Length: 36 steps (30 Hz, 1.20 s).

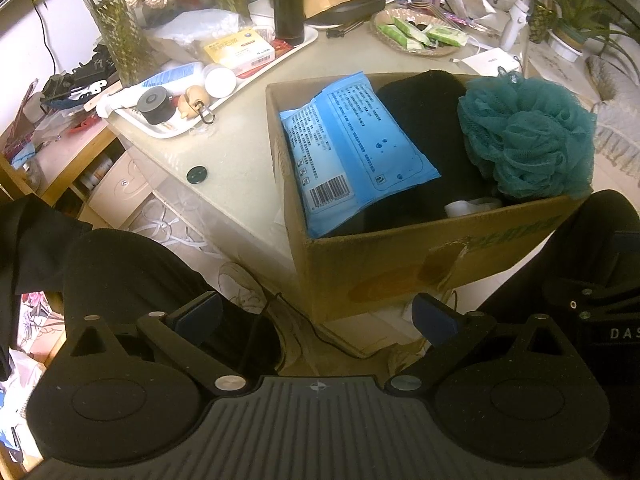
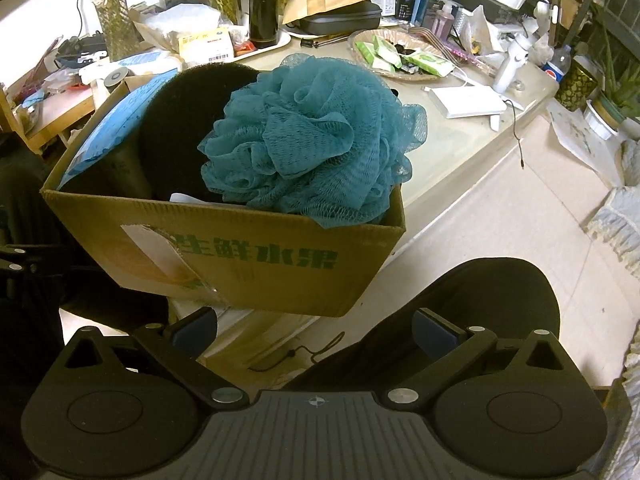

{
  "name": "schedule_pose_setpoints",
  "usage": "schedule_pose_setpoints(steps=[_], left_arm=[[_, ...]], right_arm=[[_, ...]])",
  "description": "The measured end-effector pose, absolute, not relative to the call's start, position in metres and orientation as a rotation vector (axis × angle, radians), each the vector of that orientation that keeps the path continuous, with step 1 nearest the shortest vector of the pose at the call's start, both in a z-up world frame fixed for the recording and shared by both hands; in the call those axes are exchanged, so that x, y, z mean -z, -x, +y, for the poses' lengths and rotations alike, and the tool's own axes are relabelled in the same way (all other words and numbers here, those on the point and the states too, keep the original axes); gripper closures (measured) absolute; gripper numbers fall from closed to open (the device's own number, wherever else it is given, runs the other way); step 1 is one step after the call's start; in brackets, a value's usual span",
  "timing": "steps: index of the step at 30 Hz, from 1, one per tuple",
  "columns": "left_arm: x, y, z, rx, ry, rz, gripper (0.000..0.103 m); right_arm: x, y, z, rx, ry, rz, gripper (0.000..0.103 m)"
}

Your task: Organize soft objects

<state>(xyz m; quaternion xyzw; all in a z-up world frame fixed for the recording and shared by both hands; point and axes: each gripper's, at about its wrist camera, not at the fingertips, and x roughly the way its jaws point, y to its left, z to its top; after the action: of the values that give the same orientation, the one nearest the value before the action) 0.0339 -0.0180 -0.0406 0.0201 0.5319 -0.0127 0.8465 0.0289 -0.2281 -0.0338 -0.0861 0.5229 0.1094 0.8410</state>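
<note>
Both grippers' jaws gape empty before the corrugated cardboard box — frilly teal mesh pouf inside.

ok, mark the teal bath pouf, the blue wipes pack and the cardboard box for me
teal bath pouf [image 2: 308,140], right wrist view, centre of the mesh.
blue wipes pack [image 1: 352,148], left wrist view, middle of printed back.
cardboard box [image 2: 256,264], right wrist view, front wall lettering.

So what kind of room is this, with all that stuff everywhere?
Probably a lived-in room at someone's home. A cluttered pale table holds a glass vase of dried flowers, a white tray of toiletries and a round woven basket of green packets, beside a brown cardboard box of soft things.
</note>
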Motion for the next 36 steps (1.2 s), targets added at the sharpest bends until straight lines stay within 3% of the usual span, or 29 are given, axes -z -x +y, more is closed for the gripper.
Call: schedule_pose_setpoints(steps=[36], left_arm=[[0.0400,-0.0335,-0.0176,0.027,-0.043,1.121,0.000]], right_arm=[[0.0329,-0.0320,-0.2308,-0.214,0.174,1.100,0.000]])
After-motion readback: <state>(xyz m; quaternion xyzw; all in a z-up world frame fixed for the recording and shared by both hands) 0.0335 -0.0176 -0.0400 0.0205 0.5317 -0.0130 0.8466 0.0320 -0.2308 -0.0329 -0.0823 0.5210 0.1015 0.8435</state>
